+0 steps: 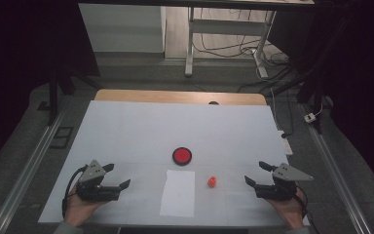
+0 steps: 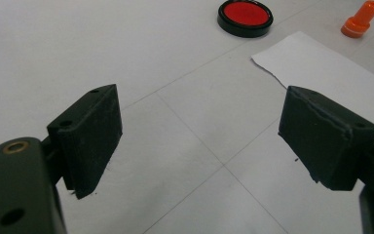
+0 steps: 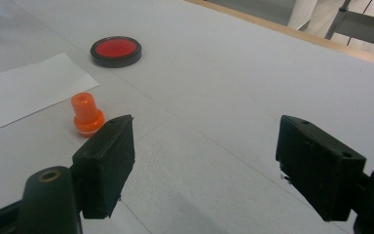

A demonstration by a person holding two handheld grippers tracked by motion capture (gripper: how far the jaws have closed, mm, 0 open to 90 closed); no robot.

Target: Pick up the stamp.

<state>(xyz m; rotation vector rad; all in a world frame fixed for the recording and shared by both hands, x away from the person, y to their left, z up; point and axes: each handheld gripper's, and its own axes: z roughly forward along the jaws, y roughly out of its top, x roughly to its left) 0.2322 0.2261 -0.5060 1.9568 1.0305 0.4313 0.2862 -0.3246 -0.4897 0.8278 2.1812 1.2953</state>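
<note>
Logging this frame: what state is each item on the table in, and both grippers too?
Left gripper: open, empty, held low over the table.
Right gripper: open, empty, held low over the table.
Red ink pad: uncovered, flat on the table beyond the paper.
Orange stamp: upright, standing free just right of the paper.
Paper sheet: flat, blank, nothing on it.

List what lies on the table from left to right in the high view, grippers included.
left gripper → sheet of white paper → red ink pad → orange stamp → right gripper
</note>
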